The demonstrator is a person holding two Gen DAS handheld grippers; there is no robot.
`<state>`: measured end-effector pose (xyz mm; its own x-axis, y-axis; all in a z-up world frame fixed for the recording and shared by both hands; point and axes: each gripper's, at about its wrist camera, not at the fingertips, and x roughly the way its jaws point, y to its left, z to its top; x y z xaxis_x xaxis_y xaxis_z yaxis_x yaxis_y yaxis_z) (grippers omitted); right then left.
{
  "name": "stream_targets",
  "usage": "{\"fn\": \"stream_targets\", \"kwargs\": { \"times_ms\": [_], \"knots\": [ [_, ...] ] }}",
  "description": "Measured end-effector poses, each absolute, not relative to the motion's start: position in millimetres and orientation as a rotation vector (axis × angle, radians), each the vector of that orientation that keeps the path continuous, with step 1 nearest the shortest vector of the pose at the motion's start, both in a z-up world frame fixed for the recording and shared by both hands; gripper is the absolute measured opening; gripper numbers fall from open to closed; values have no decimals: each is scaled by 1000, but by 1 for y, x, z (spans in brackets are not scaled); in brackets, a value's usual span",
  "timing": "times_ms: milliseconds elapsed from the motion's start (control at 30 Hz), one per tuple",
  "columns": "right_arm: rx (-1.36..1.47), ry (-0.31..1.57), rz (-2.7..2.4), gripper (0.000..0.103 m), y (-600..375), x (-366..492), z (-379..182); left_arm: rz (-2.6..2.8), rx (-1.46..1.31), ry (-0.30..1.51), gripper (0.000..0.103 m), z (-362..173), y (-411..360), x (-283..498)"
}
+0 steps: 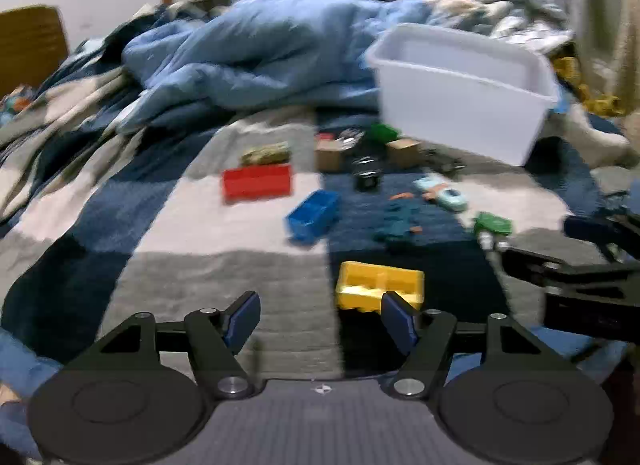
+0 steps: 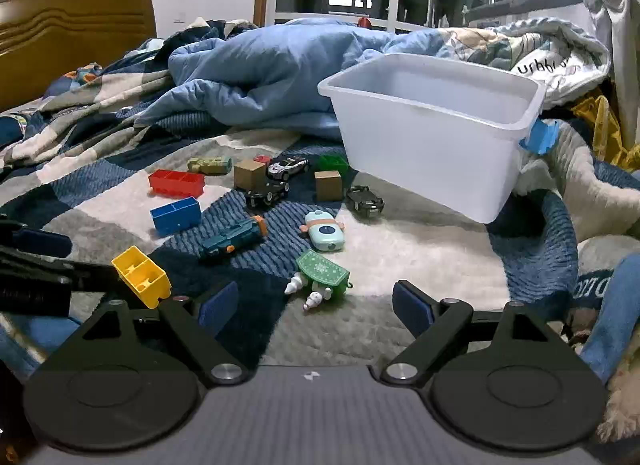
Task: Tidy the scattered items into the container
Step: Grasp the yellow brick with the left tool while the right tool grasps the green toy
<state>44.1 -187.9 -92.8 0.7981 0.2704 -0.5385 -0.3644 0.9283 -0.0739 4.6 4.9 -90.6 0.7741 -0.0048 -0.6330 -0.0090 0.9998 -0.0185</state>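
One yellow block — beside left gripper

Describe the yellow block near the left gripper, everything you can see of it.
The yellow block is a hollow plastic brick lying open side up, tilted, on the checked blanket, with a divider splitting its inside into compartments. It sits just ahead of the open left gripper, nearer the right finger; whether that finger touches it is unclear.

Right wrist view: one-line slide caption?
Open right gripper above green toy; toys scattered on blanket before white bin.
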Motion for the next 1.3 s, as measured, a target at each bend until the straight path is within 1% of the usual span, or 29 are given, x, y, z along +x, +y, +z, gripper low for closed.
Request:
{"fn": "stream_targets", "kwargs": {
  "times_ms": [67,100,233,300,333,433,533,700,833,1000,1133,1233,1300],
  "knots": [
    [-179,537,330,87,-189,44,-91,-2,-31,654,78,-88,-4,1],
    [-179,531,323,87,-190,43,-90,-4,-46,643,78,-86,-8,1],
    [-218,521,300,87,-190,44,-90,11,-104,672,78,-91,-25,18],
    [-232,524,278,80,-192,45,-92,19,-120,705,78,-99,-29,31],
    [-232,530,267,79,-194,46,-92,23,-130,722,77,-102,-29,36],
    [-203,536,271,79,-202,46,-93,9,-125,736,76,-109,-27,42],
    [-217,524,265,79,-201,46,-92,20,-47,750,72,-112,-22,43],
    [-218,513,271,79,-198,46,-92,59,-9,758,72,-110,9,36],
    [-220,524,286,79,-193,46,-94,39,-65,758,72,-105,29,33],
    [-193,574,328,79,-189,47,-99,48,-86,751,75,-107,12,35],
    [-203,576,318,79,-187,46,-101,114,-169,739,76,-114,11,51],
    [-202,570,304,79,-190,46,-100,-52,-158,684,76,-111,8,57],
    [-195,570,294,79,-193,47,-100,-187,-84,694,74,-111,2,59]
  ]
}}
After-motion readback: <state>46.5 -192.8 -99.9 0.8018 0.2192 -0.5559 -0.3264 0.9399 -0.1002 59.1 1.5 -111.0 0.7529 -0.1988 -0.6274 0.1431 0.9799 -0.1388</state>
